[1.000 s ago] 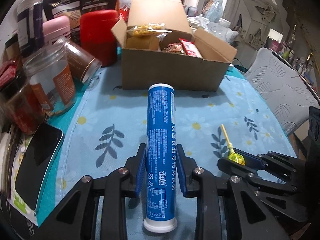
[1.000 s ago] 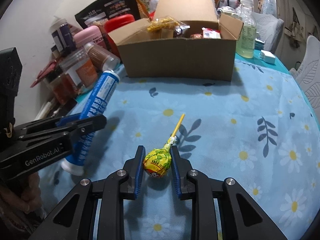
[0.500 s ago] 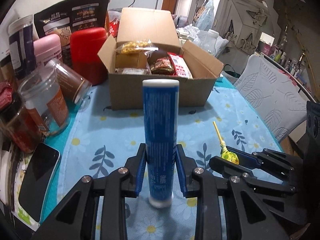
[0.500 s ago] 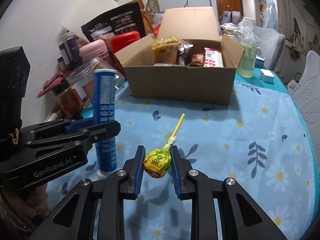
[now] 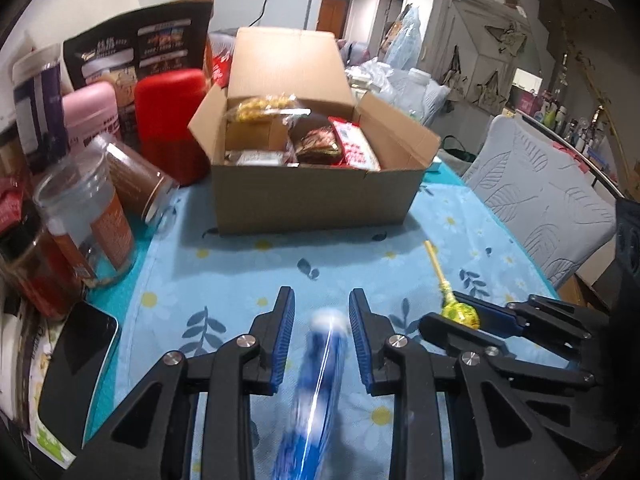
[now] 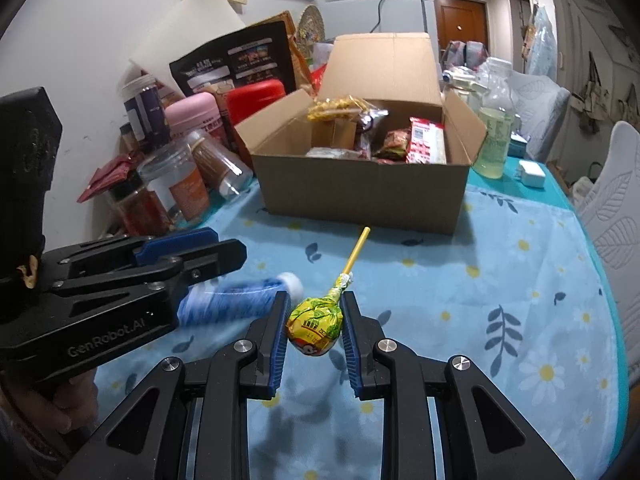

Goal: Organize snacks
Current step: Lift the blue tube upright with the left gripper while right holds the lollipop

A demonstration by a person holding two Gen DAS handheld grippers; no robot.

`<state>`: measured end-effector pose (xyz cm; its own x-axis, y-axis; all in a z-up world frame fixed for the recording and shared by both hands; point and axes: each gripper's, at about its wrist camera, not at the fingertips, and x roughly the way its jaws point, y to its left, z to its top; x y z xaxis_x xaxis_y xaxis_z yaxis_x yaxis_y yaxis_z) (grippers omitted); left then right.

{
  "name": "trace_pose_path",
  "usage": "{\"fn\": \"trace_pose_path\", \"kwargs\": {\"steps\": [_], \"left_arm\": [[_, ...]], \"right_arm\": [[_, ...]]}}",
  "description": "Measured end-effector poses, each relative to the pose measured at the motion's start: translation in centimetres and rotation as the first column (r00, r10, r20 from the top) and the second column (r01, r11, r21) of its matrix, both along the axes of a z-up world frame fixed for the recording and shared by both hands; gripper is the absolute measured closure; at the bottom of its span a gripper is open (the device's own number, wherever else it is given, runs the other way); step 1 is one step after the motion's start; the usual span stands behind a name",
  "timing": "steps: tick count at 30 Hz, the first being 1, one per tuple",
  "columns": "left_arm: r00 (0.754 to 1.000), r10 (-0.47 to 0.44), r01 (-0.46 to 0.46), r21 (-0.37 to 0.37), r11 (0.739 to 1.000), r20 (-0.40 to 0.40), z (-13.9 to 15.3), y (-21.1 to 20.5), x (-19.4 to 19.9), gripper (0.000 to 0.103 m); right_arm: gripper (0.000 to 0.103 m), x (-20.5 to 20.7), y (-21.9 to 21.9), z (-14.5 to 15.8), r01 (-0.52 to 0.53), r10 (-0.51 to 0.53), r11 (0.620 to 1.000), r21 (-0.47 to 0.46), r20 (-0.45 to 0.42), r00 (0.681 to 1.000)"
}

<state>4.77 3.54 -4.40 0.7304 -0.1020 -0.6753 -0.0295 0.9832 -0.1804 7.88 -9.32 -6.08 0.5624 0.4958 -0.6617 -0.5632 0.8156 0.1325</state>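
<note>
My left gripper point(image 5: 322, 300) is shut on a blue tube point(image 5: 320, 380) with white ends. The tube is blurred, swinging between the pads; one white end sits near the fingertips and the body runs back under the fingers. From the right wrist the tube point(image 6: 236, 300) shows below the left gripper point(image 6: 230, 246). A yellow-green lollipop point(image 6: 316, 328) is held off the cloth with my right gripper point(image 6: 314, 300) shut on its wrapped head, stick pointing forward. The open cardboard box point(image 5: 312, 196) of snack packets stands ahead. In the left wrist view the right gripper point(image 5: 460, 316) and lollipop point(image 5: 460, 312) are at the right.
Jars point(image 5: 88, 216), a red canister point(image 5: 172, 120) and a black bag crowd the left of the box. A phone point(image 5: 76, 360) lies at the near left edge. A bottle point(image 6: 494, 136) and white charger point(image 6: 530, 174) stand right of the box; a padded chair point(image 5: 540, 200) is beside the table.
The blue tube went from lying on the cloth to upright, and has now swung over between the left pads. Both grippers rose a little; the lollipop stays gripped.
</note>
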Motion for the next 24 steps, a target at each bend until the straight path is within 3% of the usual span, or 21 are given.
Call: {"fn": "trace_pose_path", "kwargs": {"steps": [9, 14, 20, 22, 24], "left_arm": [[0.999, 0.009, -0.008, 0.01, 1.0, -0.039, -1.3, 0.3, 0.8, 0.075], [0.994, -0.056, 0.051, -0.063, 0.997, -0.093, -2.0, 0.2, 0.1, 0.075], [0.98, -0.125, 0.112, -0.091, 0.99, -0.156, -2.9, -0.8, -1.1, 0.075], [0.973, -0.116, 0.106, -0.058, 0.993, -0.2, -3.8, -1.0, -0.8, 0.074], [0.959, -0.135, 0.116, -0.087, 0.989, -0.25, -5.0, -1.0, -0.3, 0.07]], "right_arm": [[0.078, 0.6, -0.5, -1.3, 0.012, -0.012, 1.0, -0.009, -0.043, 0.999], [0.078, 0.4, -0.7, -1.5, 0.012, -0.012, 1.0, -0.008, -0.061, 0.998], [0.078, 0.0, -1.3, -2.2, 0.03, -0.031, 0.999, -0.015, -0.097, 0.995], [0.078, -0.2, -1.4, -2.4, 0.03, -0.031, 0.999, -0.015, -0.111, 0.993], [0.078, -0.3, -1.5, -2.7, 0.029, -0.031, 0.999, -0.015, -0.121, 0.992]]}}
